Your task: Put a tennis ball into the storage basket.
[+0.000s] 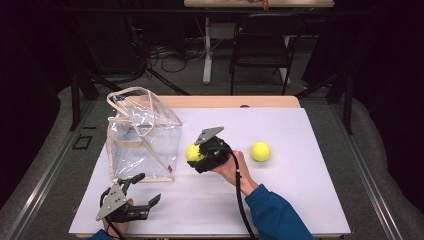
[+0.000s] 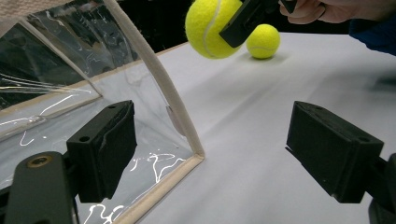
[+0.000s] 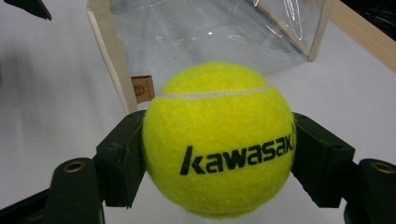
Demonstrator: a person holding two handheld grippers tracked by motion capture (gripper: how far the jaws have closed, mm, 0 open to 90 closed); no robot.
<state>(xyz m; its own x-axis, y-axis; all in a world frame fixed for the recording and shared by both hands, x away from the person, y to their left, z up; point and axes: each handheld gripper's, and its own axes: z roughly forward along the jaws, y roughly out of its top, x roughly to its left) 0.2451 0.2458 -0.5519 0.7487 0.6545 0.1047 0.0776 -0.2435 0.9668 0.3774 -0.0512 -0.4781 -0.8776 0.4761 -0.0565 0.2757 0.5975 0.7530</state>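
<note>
My right gripper is shut on a yellow tennis ball, held a little above the white table just right of the clear plastic bag. In the right gripper view the ball sits squeezed between both black pads, with the bag close behind it. A second tennis ball lies on the table to the right. My left gripper stands open near the front left edge, nothing between its jaws. In the left gripper view it faces the bag's corner, the held ball and the loose ball.
The white table sheet has bare room at the front and right. The bag stands upright with tan trim and handles. Beyond the table's far edge are a dark chair and cables on the floor.
</note>
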